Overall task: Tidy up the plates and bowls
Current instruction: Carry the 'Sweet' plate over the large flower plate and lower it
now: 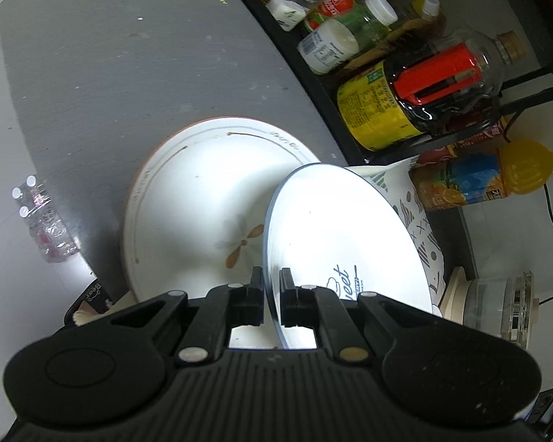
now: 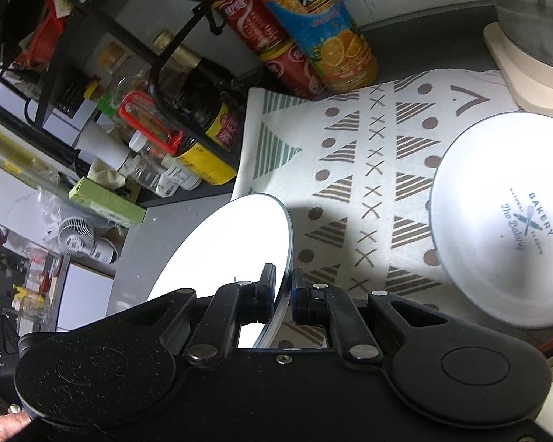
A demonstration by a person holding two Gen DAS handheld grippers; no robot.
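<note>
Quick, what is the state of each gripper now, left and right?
Left gripper: shut on the rim of a blue-rimmed plate.
Right gripper: shut on the rim of a white plate.

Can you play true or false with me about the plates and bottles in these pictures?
1. The left gripper is shut on the rim of a white blue-rimmed plate. True.
2. The big white plate with a brown flower lies on a patterned cloth. False: it lies on the grey table.
3. The right gripper is open and holds nothing. False: it is shut on the edge of a white plate.
4. A white bowl with blue bakery writing rests on the patterned cloth. True.
5. The orange juice bottle is lying inside the bowl. False: it stands beyond the cloth beside red cans.
</note>
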